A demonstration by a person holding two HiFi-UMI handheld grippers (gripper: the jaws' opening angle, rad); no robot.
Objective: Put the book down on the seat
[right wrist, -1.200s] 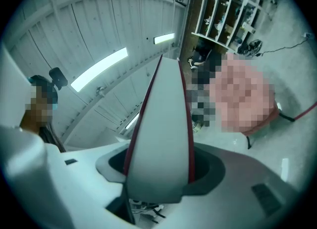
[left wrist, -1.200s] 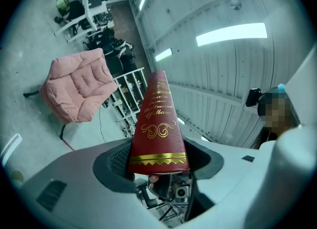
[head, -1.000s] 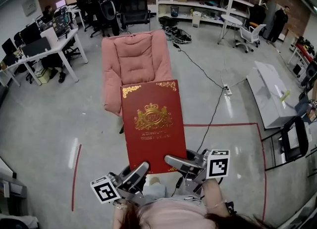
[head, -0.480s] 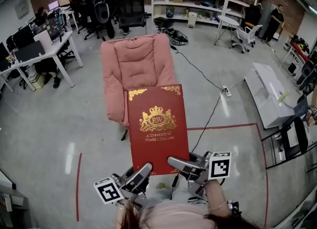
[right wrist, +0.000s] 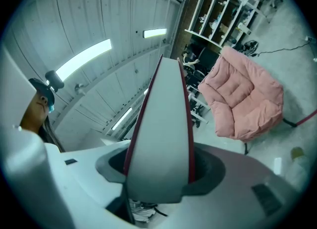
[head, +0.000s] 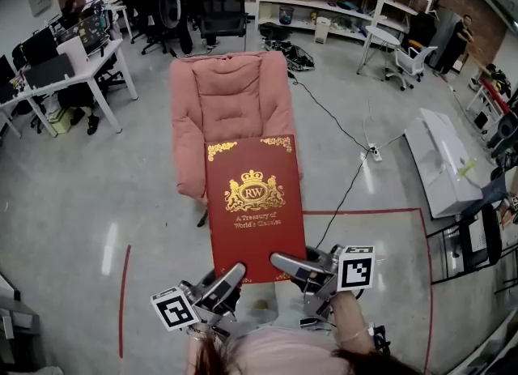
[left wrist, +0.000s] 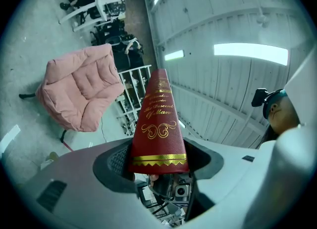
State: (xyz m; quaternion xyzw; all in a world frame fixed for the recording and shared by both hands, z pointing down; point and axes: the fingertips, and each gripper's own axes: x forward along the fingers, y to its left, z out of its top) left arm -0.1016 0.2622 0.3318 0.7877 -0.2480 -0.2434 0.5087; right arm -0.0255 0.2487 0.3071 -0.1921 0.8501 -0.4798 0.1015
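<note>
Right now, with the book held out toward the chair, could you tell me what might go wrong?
The red book is gripped only at its near edge by the left gripper and right gripper, so it may slip. The pink armchair has a soft seat; the book could slide off. A floor cable runs nearby.

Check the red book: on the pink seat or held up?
Held in the air: left gripper and right gripper clamp the red book by its near edge; the pink chair stands apart beyond.

The red book [head: 254, 203] hides the front of the pink armchair [head: 231, 98].
</note>
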